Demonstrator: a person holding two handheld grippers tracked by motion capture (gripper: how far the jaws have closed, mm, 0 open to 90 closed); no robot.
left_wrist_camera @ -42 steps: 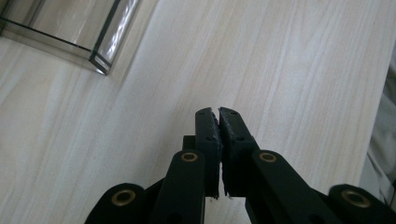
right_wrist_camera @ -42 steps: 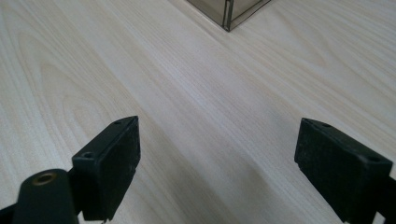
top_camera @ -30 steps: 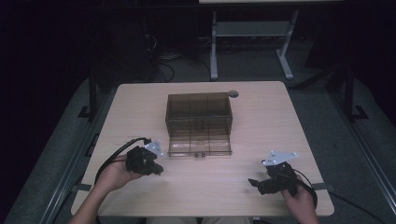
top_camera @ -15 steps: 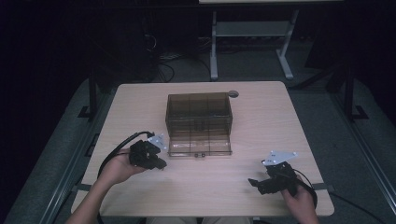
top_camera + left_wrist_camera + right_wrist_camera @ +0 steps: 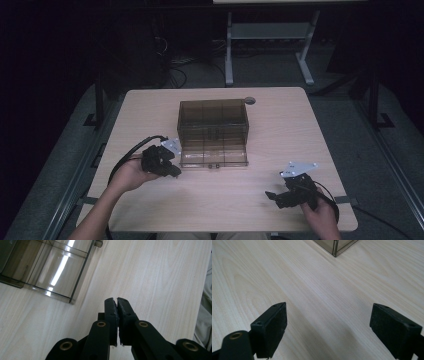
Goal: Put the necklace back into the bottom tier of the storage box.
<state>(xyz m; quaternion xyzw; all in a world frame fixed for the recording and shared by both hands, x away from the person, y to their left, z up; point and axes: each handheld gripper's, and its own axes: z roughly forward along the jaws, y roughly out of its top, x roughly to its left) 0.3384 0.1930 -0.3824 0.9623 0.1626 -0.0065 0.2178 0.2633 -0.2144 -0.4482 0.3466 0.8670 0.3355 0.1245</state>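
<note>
At the bottom of the high view, a person's hands hold two grippers over a pale wooden table: the right gripper at lower right, jaws spread wide over bare wood, and the left gripper at lower left, jaws pressed together on nothing. Just beyond the left gripper's tips, at mid-frame, sits a smoky transparent compartment box, its front corner nearest the closed jaws. A white metal stand rises from the dark floor at upper centre.
</note>
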